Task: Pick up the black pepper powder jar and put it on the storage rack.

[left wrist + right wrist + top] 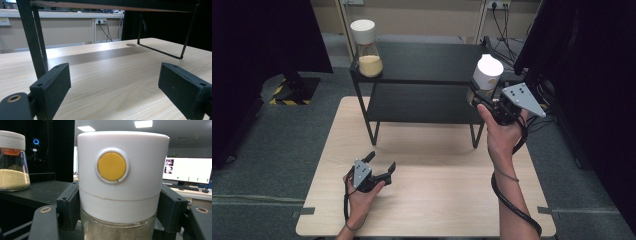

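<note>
At shelf's right end, raised right gripper (486, 102) clamps white-lidded jar (487, 73); left gripper (381, 164) low over table (437, 200), jaws wide.

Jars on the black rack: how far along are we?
Done: one jar stands on the rack's top shelf, left end. In hand: right gripper clamps the second jar at the right end. Left: setting it down, apparently. Left gripper idles open over the table.

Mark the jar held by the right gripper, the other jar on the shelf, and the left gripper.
held jar (117, 182): right gripper view, on its white lid below the yellow button.
shelf jar (370, 64): high view, on the glass body over the yellow grains.
left gripper (381, 162): high view, midway between its open fingers.
</note>
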`<state>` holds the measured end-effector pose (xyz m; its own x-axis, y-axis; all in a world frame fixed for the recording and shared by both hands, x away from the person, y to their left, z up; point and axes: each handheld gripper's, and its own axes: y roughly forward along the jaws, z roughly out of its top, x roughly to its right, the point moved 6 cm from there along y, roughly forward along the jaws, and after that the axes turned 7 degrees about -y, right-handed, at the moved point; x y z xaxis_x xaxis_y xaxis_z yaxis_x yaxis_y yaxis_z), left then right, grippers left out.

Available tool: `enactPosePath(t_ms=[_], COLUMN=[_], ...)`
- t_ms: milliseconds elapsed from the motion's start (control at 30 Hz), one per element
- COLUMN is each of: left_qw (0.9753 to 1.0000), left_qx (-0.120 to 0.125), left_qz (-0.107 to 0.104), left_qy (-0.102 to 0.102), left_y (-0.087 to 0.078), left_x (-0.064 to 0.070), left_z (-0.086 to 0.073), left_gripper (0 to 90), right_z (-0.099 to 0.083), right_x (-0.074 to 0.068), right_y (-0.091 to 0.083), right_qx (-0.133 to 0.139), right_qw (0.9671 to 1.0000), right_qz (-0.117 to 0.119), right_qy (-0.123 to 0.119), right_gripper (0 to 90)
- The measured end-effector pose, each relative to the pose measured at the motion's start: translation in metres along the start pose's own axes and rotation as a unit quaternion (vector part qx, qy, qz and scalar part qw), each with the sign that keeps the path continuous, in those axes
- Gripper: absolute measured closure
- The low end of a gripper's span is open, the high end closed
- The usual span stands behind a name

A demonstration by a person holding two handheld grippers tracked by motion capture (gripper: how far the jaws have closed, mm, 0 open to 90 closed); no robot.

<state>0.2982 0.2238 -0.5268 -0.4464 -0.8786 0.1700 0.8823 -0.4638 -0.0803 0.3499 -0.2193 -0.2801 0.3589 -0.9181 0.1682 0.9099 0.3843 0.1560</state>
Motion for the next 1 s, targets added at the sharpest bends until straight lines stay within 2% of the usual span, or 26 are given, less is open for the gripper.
enactPosePath(t_ms=[1000], left_qw=[1.0], left_qx=[0.0], left_qz=[-0.001], left_qy=[0.0], left_y=[0.0], left_x=[0.0], left_z=[0.0], left_gripper=[10.2], right_z=[0.026], right_x=[0.007], right_y=[0.026], right_qx=[0.005], right_qw=[0.9999], right_qz=[-0.009], right_qy=[0.002], right_gripper=[30.8])
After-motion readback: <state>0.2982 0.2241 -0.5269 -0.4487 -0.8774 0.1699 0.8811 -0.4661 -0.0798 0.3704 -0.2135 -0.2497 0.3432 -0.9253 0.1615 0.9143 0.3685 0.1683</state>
